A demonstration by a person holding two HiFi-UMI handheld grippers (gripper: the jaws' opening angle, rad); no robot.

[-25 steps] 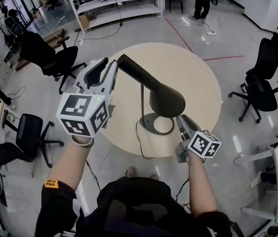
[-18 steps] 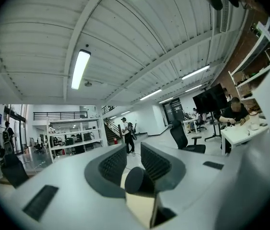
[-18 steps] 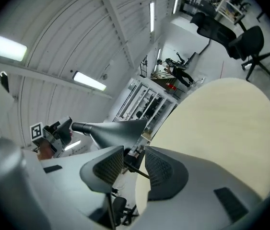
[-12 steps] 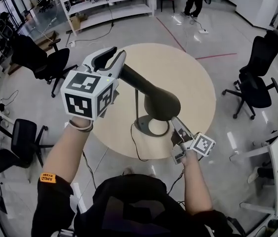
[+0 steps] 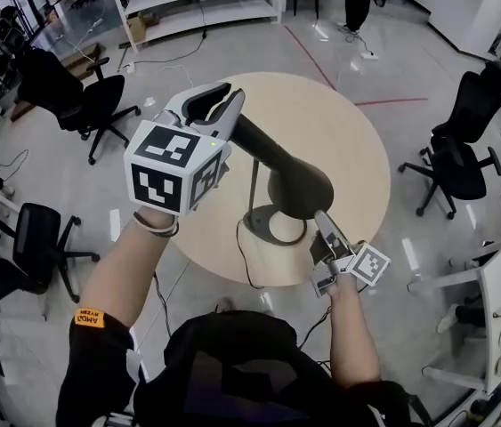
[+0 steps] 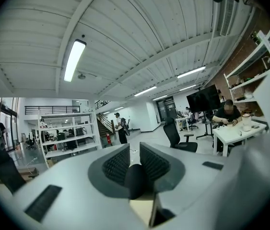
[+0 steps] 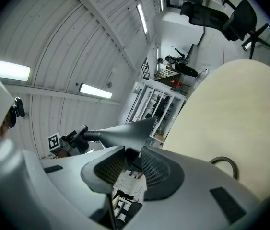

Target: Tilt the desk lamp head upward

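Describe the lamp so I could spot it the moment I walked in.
Find the round pale table among black office chairs. Near its front edge stands the dark desk lamp: ring base, thin stem, cone head. It is the one thing clamped by both the left gripper and the right gripper.

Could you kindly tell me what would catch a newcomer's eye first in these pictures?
The dark desk lamp stands out at the middle of the pale round table. Both grippers are on it: the left gripper is shut on the upper end of the lamp arm, and the right gripper is shut on the rim of the lamp head. Black office chairs stand scattered on the glossy floor around the table.
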